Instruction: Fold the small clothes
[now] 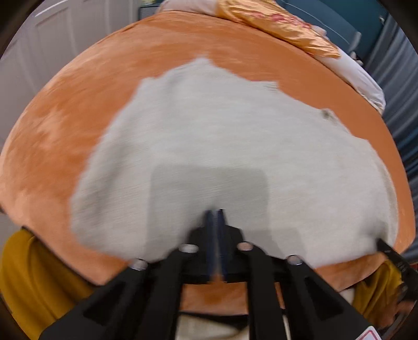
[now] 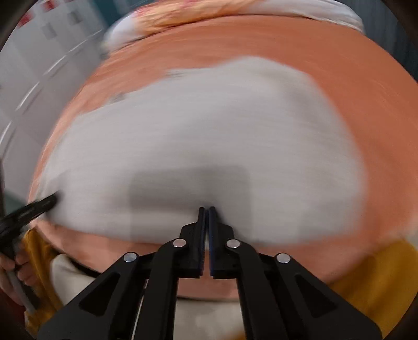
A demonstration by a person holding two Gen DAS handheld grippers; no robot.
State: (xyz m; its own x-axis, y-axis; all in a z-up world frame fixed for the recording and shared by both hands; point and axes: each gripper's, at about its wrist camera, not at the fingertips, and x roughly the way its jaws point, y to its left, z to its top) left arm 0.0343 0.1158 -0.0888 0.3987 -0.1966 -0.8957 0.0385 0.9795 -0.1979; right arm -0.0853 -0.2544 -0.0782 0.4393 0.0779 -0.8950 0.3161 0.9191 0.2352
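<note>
Currently one grey garment [image 1: 209, 136] lies spread on the orange bed [image 1: 78, 104], its near hem close to the near edge of the mattress. We hold two grippers above that hem. On the left gripper [image 1: 215, 213] the fingers are pressed almost together, and on the right gripper [image 2: 207, 209] they are fully together; we judge that neither has cloth between its fingers, though blur leaves this uncertain.

Risks from here, as we judge them:
- Both views are smeared by motion. Closing on the hem at this pace could miss the edge or pinch the bed cover along with the garment.
- Fingers this narrow cannot take cloth. We must widen them first, or they will only push the hem and wrinkle it.
- Uneven grips by the two grippers would give a skewed fold.

Count: one grey garment, one bed, two grippers, and one orange patterned pillow [image 1: 282, 23] at the far end of the bed.
</note>
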